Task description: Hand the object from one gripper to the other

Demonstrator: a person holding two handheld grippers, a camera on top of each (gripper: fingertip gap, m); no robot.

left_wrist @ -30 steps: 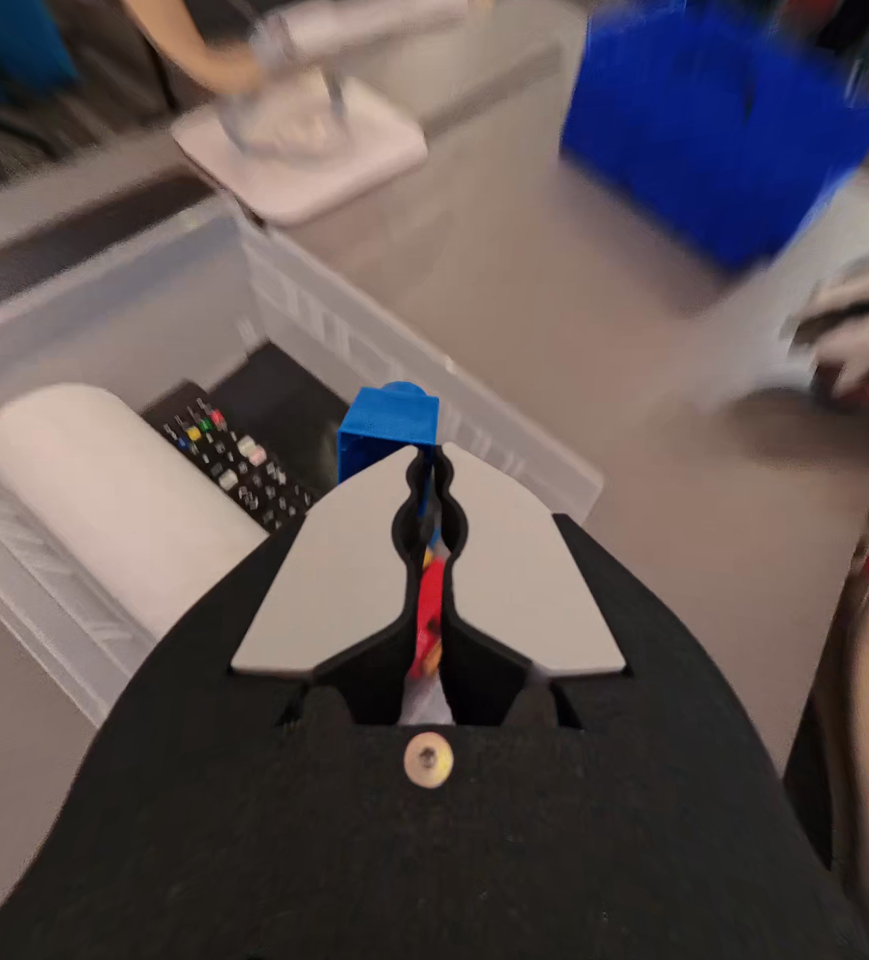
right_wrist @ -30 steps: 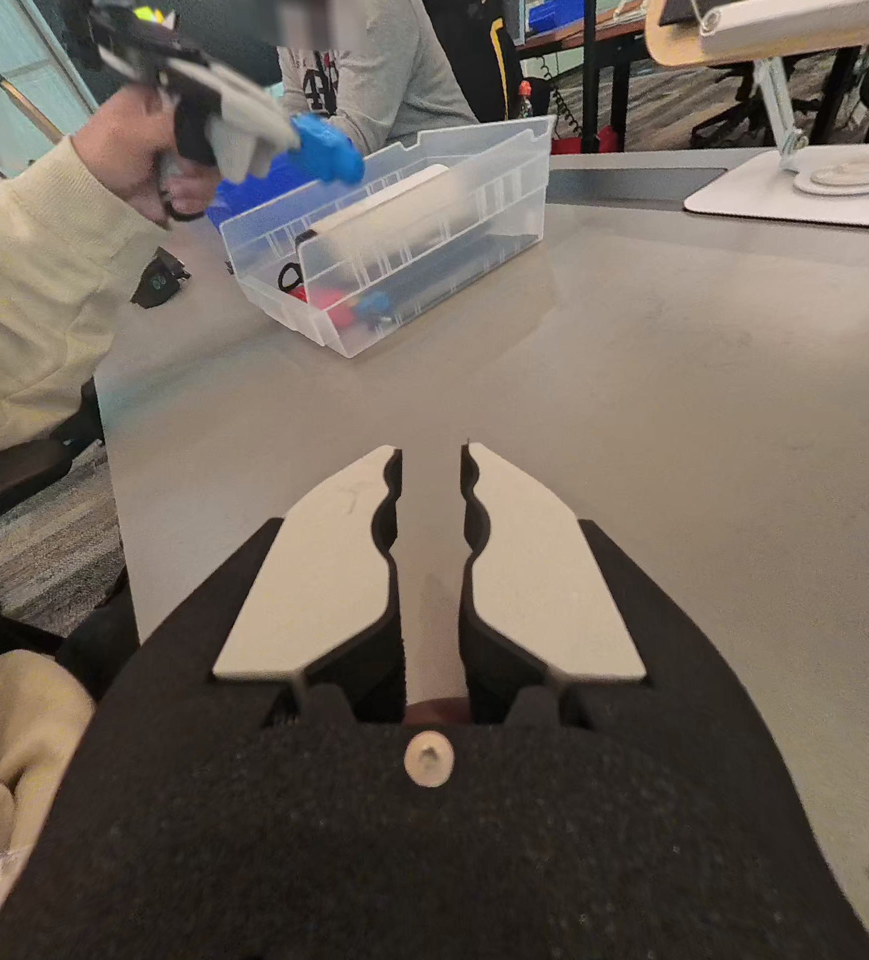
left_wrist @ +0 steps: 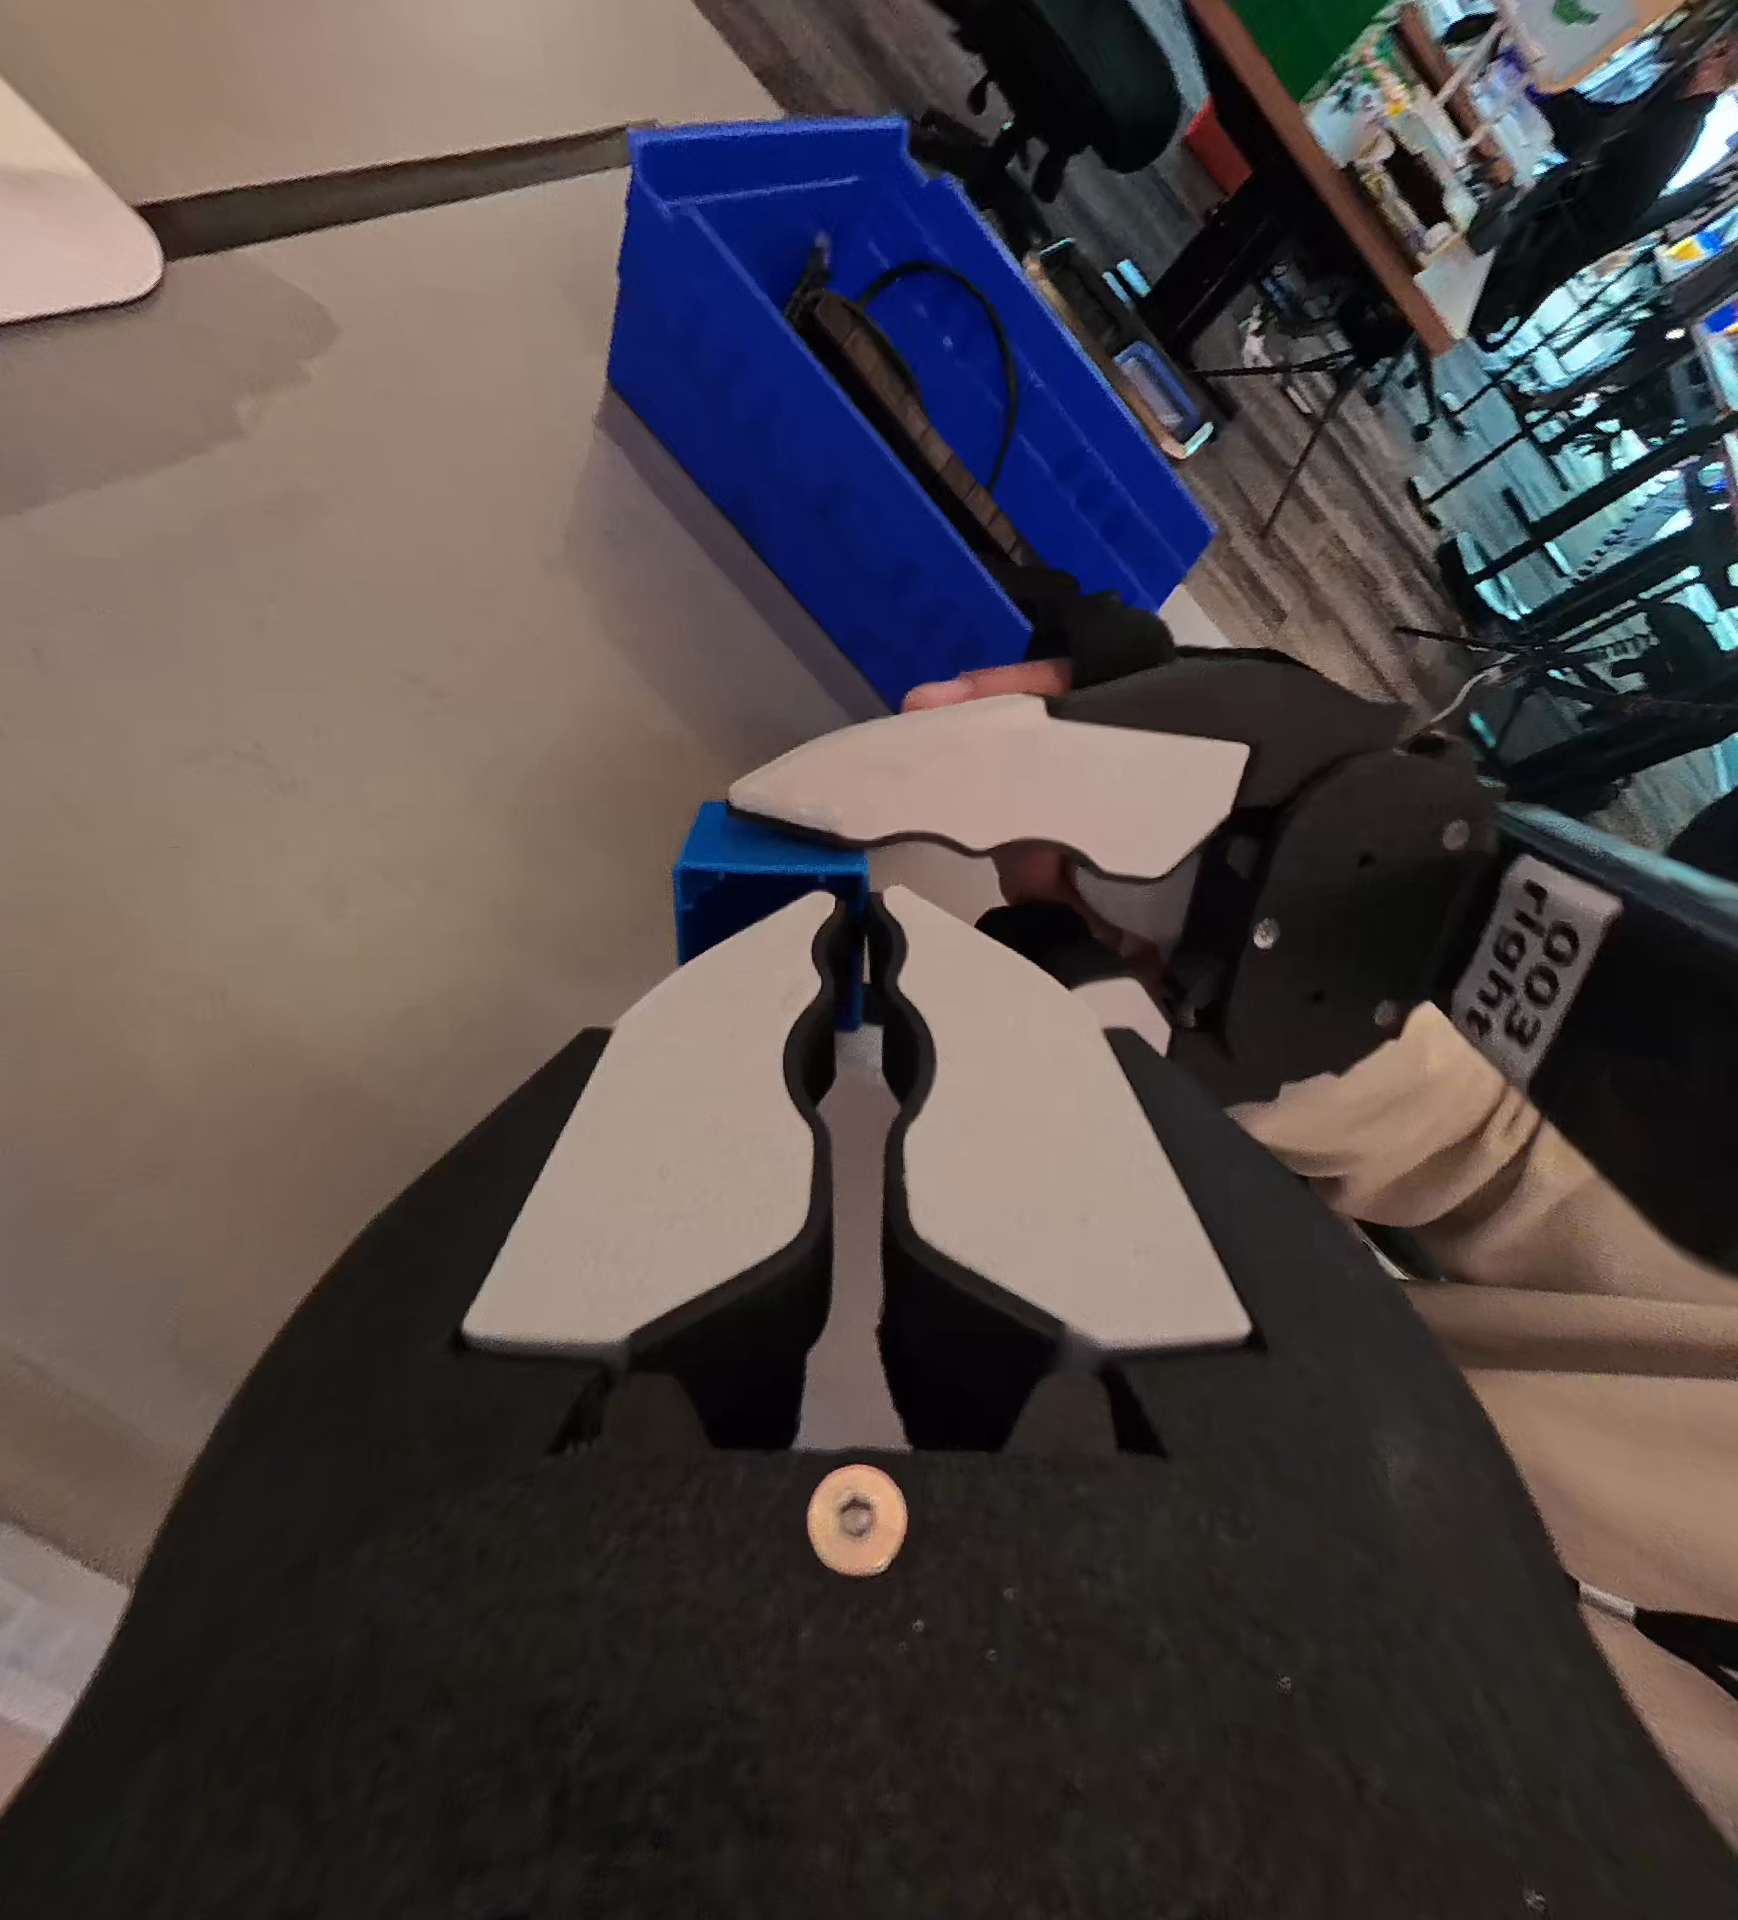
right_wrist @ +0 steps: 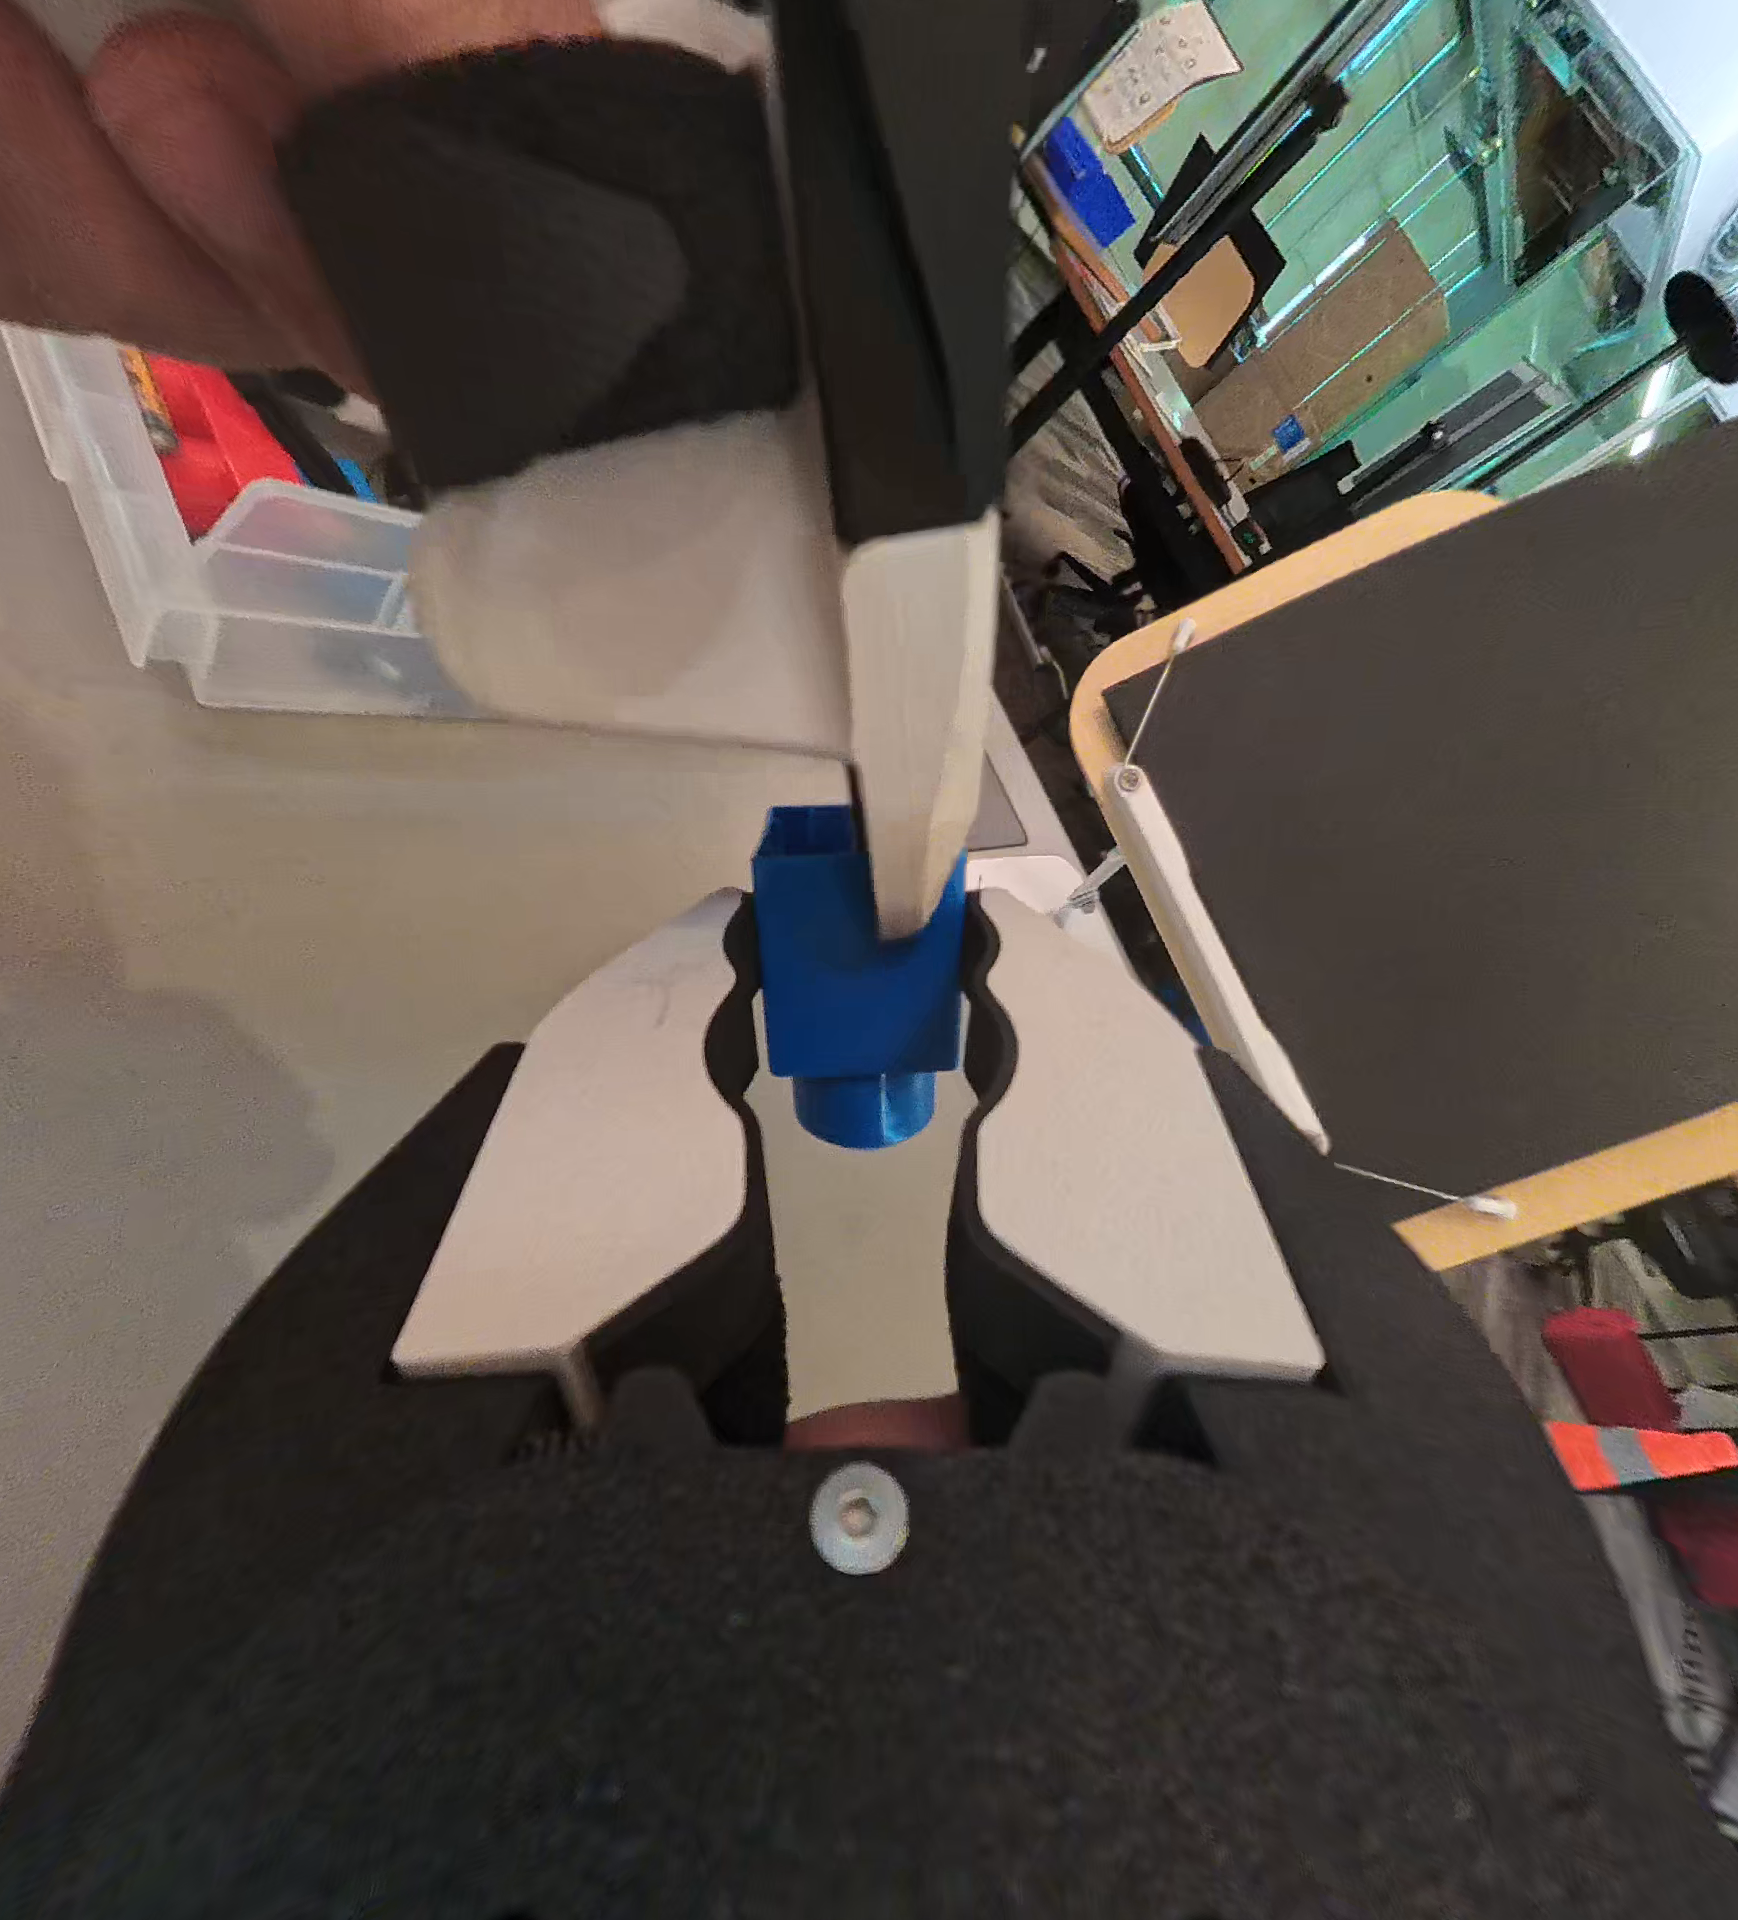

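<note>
Tongs on the left [left_wrist: 852, 914] clench our blue block [right_wrist: 849, 977] (held above the worktop [left_wrist: 273, 727]) so the right tongs [right_wrist: 857, 935], straddling it, can take over.

Two grippers meet crosswise at one small blue block

The left gripper [left_wrist: 852, 914] fills the lower frame of its own view, its grey fingers pinched onto the blue block [left_wrist: 761, 894]. The right gripper [right_wrist: 860, 971] has its fingers either side of the same block, a narrow gap showing at each side. Cream sleeves [left_wrist: 1530, 1299] trail off at lower right.
</note>
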